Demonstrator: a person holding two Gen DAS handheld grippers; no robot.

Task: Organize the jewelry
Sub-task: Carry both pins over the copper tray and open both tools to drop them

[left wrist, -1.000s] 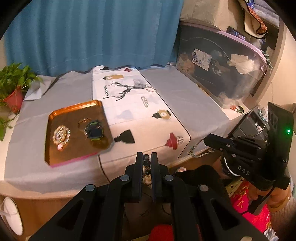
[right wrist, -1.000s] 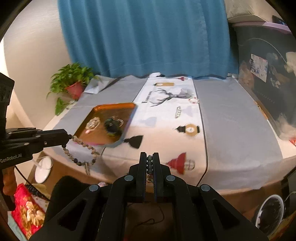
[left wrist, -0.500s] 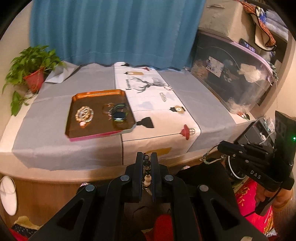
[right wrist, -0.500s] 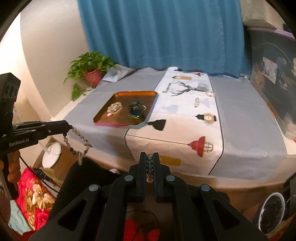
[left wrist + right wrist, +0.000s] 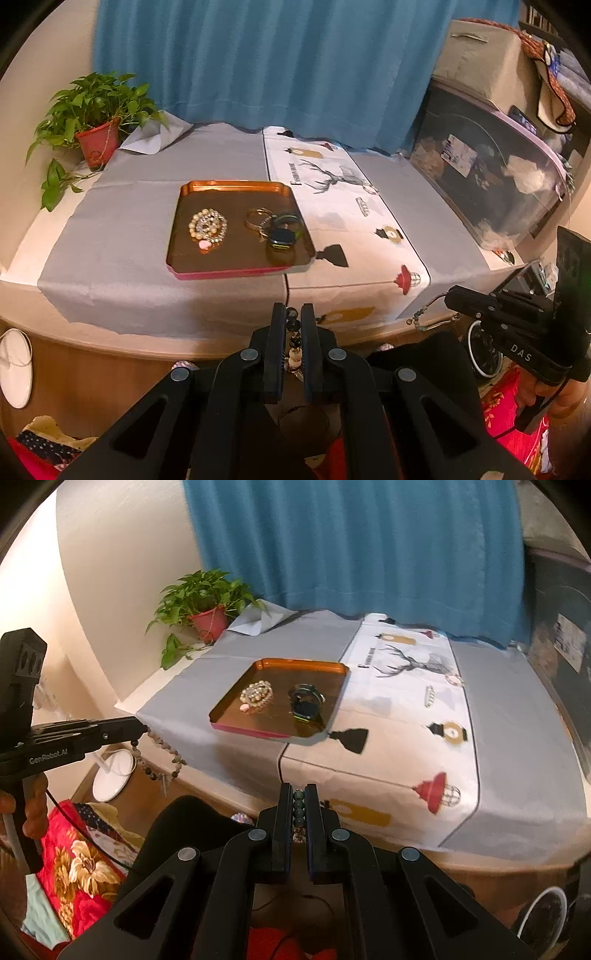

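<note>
A copper tray (image 5: 236, 186) (image 5: 295, 662) lies on the grey cloth. It holds a pearl bracelet (image 5: 207, 224) (image 5: 256, 693), gold bangles (image 5: 258, 218) and a dark watch (image 5: 282, 236) (image 5: 304, 701). My left gripper (image 5: 293, 314) (image 5: 142, 729) hovers off the table's front edge, shut on a grey-brown bead strand (image 5: 294, 341) (image 5: 162, 757) that hangs in a loop. My right gripper (image 5: 298, 794) (image 5: 448, 297), also in front of the edge, is shut on a dark green bead strand (image 5: 298, 806) (image 5: 417, 319).
A small ring (image 5: 371, 189) and a clip (image 5: 364, 206) lie on the white printed runner (image 5: 332, 229). A potted plant (image 5: 98, 142) stands at the back left, a clear storage bin (image 5: 495, 173) on the right. Blue curtain behind. A white slipper (image 5: 14, 363) lies on the floor.
Both views have pulled back from the table and swung round, so the tray now sits farther off and nearer the middle. Each gripper still holds its bead strand.
</note>
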